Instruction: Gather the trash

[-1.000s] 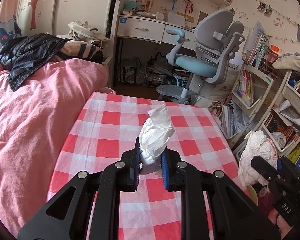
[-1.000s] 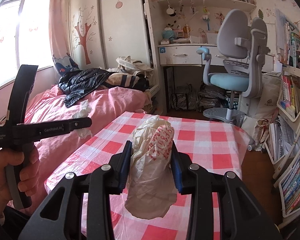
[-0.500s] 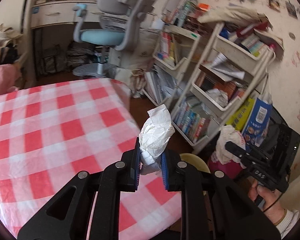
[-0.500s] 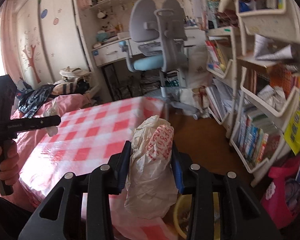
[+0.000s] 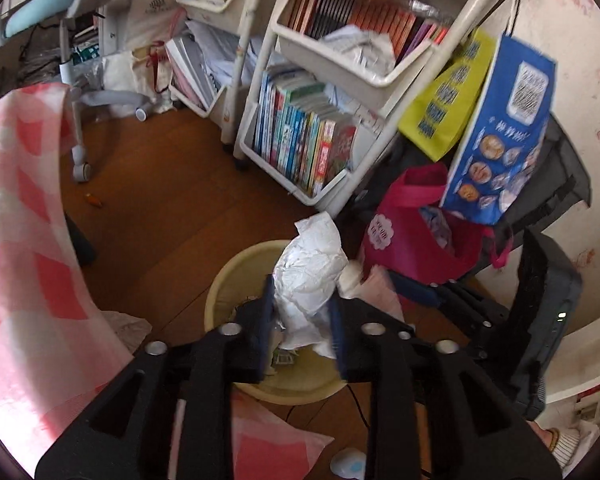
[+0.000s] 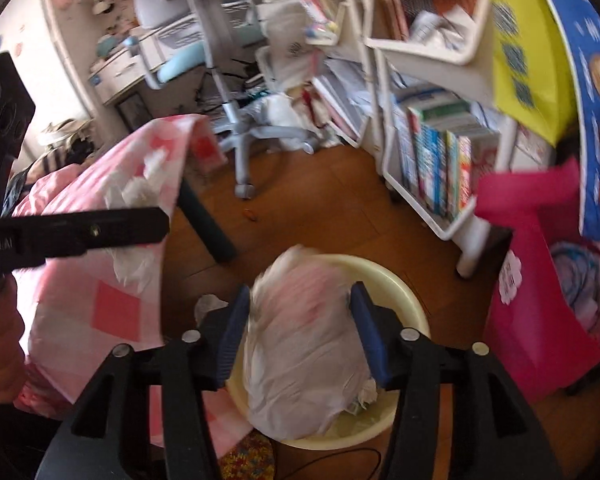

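Two tools: I have both over the yellow bin (image 5: 220,300), which stands on the wood floor.
Left tool (image 5: 302,322): jaws have just been opening; crumpled white tissue (image 5: 308,280) sits between the blue pads, leaning on the left pad, a gap showing at the right one.
White tissue: directly above the bin's mouth, its top reaching past the far rim.
Right tool (image 6: 300,334): jaws have just been opening; the wadded plastic bag (image 6: 300,344) fills the space between the pads, blurred, and I cannot tell whether they still press it.
Plastic bag: over the bin (image 6: 404,296), lower end inside the rim.
Bin contents: scraps of paper at the bottom.
Checked tabletop (image 5: 16,240): left of the bin, cloth hanging down.
Pink bag (image 6: 540,320): right of the bin, near it.
Book cart (image 5: 300,144): beyond the bin.
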`<action>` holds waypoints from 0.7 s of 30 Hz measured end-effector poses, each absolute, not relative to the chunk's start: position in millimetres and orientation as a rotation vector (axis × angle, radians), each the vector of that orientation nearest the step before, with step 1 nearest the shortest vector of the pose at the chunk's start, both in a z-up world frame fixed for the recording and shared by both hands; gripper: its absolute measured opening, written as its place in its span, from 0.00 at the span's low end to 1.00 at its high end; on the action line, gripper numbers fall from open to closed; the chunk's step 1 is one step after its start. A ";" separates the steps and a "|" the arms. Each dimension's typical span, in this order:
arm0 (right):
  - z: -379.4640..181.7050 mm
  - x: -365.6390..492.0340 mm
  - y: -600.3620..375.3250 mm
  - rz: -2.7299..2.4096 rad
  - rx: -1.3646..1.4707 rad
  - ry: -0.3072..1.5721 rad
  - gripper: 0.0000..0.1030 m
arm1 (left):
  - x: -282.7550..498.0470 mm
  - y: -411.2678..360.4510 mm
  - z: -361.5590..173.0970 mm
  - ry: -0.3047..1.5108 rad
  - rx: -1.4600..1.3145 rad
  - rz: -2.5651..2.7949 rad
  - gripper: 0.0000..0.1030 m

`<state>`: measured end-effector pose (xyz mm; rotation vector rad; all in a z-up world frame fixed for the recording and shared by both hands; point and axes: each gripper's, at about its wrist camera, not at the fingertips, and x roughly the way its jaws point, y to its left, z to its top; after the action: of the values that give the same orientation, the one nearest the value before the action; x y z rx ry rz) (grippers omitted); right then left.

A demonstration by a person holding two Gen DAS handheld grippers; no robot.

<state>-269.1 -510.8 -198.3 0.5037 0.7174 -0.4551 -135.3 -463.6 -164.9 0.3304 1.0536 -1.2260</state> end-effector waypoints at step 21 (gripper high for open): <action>-46.4 -185.8 -354.2 -0.230 0.143 0.476 0.85 | -89.9 -223.2 -15.4 0.599 0.301 -0.652 0.93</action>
<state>-185.8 -354.2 -46.4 0.1434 0.4757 -0.2299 -89.9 -223.2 -15.4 0.3006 0.5993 -0.6522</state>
